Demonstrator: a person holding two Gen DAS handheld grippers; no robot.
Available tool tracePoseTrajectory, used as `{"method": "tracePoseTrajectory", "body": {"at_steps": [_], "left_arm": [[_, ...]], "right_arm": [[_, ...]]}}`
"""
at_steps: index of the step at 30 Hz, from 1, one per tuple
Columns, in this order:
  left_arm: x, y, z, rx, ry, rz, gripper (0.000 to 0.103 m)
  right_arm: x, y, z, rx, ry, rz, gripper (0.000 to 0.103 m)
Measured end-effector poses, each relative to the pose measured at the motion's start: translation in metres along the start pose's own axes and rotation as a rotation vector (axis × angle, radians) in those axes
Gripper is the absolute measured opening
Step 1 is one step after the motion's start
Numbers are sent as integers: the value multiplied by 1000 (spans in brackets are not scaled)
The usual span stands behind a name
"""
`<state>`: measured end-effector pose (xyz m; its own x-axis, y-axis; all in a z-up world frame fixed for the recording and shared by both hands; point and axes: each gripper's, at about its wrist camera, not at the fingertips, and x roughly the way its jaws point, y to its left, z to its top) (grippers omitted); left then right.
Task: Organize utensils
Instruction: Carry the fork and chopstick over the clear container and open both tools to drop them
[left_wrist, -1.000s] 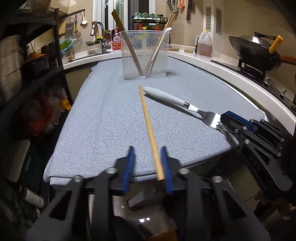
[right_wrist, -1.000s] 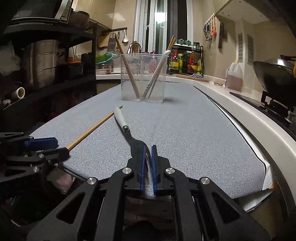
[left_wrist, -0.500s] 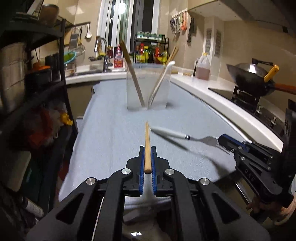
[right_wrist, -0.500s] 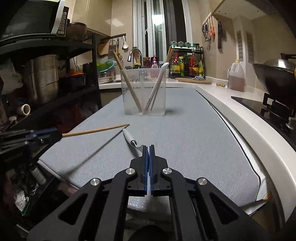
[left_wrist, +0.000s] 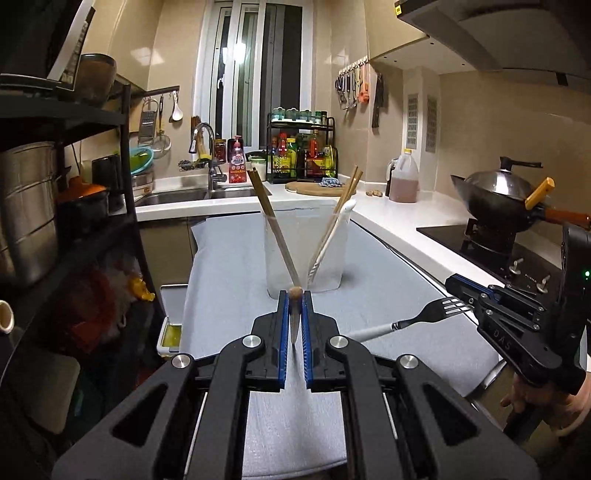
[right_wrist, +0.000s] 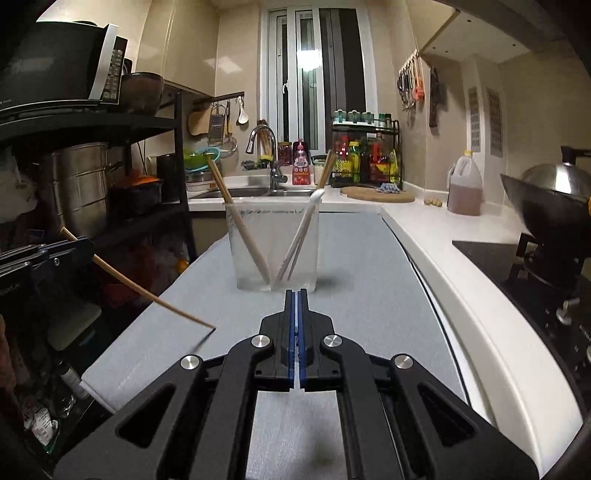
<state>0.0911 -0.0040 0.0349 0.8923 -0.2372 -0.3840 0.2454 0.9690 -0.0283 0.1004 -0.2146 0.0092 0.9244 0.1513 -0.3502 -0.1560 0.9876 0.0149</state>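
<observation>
My left gripper (left_wrist: 294, 295) is shut on a wooden chopstick (left_wrist: 294, 292), held above the grey mat and tilted tip down; it shows in the right wrist view (right_wrist: 147, 293) at left. My right gripper (right_wrist: 296, 293) is shut on a white-handled fork by its tines; the fork (left_wrist: 413, 320) shows in the left wrist view, lifted off the mat, and my right gripper (left_wrist: 467, 301) is at its tines. A clear utensil holder (left_wrist: 304, 251) stands ahead on the mat with chopsticks and a white-handled utensil in it. It also shows in the right wrist view (right_wrist: 275, 251).
A grey mat (right_wrist: 369, 295) covers the counter. A black shelf rack with pots (left_wrist: 55, 206) stands at the left. A wok on a stove (left_wrist: 498, 192) is at the right. A sink (right_wrist: 266, 190) and a bottle rack (right_wrist: 364, 155) are behind the holder.
Both grippers have risen from the mat. The chopstick and the fork have been lifted with them and now tilt down from the jaws.
</observation>
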Motion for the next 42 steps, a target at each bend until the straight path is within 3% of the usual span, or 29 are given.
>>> {"method": "tracePoseTrajectory", "body": {"at_steps": [13,23,42], "left_arm": [[13,10,61,13,71,-40,6],[25,10,97,41,81,-42,6],[58,11,202,78,3,-78,6]], "right_arm": [[17,4,71,-69,21,16,1],[25,0,110,-89,13,13,1],[67,-1,229,-127,-80,5,1]]}}
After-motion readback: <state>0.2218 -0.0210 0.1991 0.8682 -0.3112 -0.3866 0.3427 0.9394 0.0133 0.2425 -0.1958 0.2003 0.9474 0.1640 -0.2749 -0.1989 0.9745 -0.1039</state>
